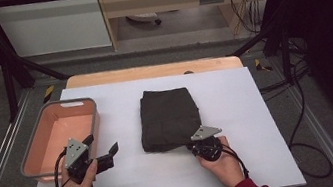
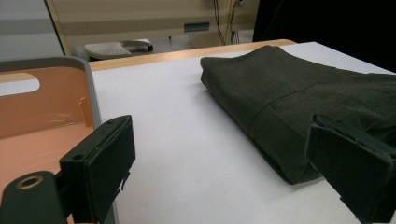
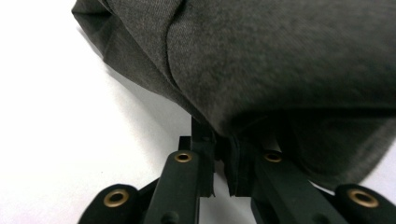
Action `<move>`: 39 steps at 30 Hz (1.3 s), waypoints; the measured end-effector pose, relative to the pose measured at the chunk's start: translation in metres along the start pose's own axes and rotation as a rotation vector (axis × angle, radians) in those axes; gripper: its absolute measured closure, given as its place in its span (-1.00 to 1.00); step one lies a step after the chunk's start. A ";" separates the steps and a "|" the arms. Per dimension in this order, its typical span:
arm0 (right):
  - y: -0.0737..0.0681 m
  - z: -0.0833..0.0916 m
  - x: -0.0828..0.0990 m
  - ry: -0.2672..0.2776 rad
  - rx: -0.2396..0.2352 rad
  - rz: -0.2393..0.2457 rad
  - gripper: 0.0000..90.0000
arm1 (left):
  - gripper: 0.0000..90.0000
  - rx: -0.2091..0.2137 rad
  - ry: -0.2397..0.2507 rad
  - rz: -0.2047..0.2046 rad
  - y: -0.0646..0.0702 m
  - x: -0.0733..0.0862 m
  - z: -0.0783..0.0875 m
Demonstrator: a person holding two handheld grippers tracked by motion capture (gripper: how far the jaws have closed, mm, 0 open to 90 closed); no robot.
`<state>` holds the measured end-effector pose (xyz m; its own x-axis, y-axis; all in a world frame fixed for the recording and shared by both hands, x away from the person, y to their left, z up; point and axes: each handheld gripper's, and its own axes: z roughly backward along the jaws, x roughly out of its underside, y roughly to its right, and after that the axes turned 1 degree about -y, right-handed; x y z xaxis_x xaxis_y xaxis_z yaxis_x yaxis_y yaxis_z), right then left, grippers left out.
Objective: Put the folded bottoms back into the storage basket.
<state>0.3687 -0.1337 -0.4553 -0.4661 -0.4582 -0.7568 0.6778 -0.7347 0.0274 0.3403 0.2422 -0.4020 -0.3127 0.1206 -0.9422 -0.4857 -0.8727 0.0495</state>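
High view: folded dark garment (image 1: 168,118) lies mid-counter on the white counter (image 1: 246,162), short edge toward the person, well apart from the pink bin (image 1: 39,166) at the left edge. Right gripper (image 1: 198,145) sits at the garment's near right corner, palm under it, wrist low, forearm coming in from the bottom right at a slant. Left gripper (image 1: 104,146) hovers over the counter just beside the bin's near right wall, pointing toward the cloth w/ jaws spread, nothing between them. Left hand wraps the body from below, wrist roughly level.

Left gripper view: both pads (image 2: 105,163) stand wide apart; garment's long folded edge shows thick, several layers stacked, soft rounded fold. Bin's inside wall is bare at left. Judging by that: light, limp knit, no stiffness, not fragile, low slip on rubber pads. Lifted from one corner it'll prob sag and unfold, so best hold is on a folded edge or corner, pinching all layers, ideally w/ two grips.

Right gripper view: jaws brought nearly together, pinched on the garment's near corner; cloth bulges over and above the pads, a tuck of fabric sits in the narrow gap. Looks like only the lower layers are caught, can't tell how many. Gripper lies close to the counter, aimed level into the fold. Risk: top layers may slide off when raised.
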 end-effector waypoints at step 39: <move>-0.030 0.055 0.031 -0.009 -0.143 0.019 0.81 | -0.82 -0.035 0.017 0.020 -0.006 0.000 0.004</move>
<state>0.3028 -0.1536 -0.4431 -0.4569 -0.4768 -0.7509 0.7608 -0.6469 -0.0521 0.3397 0.2489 -0.4005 -0.3078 0.0948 -0.9467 -0.4506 -0.8909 0.0573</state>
